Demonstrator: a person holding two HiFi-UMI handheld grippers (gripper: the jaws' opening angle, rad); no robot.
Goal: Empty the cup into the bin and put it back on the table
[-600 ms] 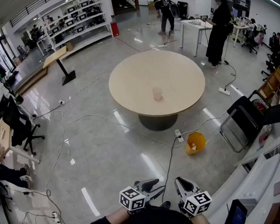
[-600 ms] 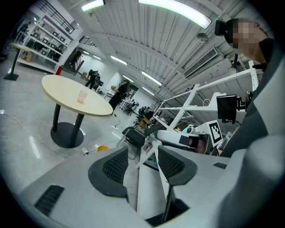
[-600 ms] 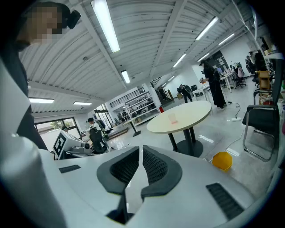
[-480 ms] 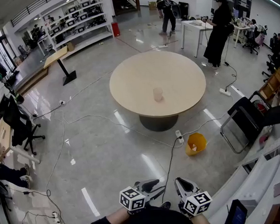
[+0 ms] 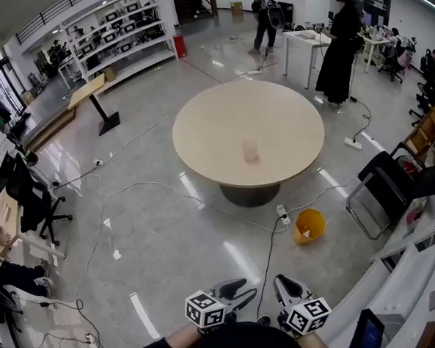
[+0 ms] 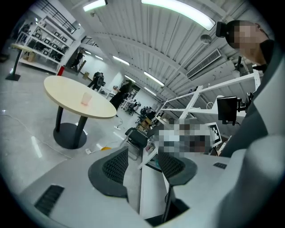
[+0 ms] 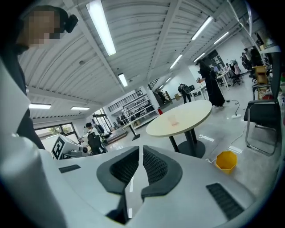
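Observation:
A small translucent pinkish cup stands upright near the front of a round beige table; the same cup appears far off in both gripper views. A yellow bin sits on the floor right of the table's base. My left gripper is held close to my body at the bottom of the head view, open with nothing between its pads. My right gripper is beside it, shut and empty. Both are far from the table.
Cables trail across the glossy floor towards the table base, with a power strip by the bin. A black chair stands at the right. People stand behind the table near a white desk. Shelves line the far left.
The head view has shifted slightly, so the table, cup and bin sit a little lower and further right. Both grippers keep their place and state.

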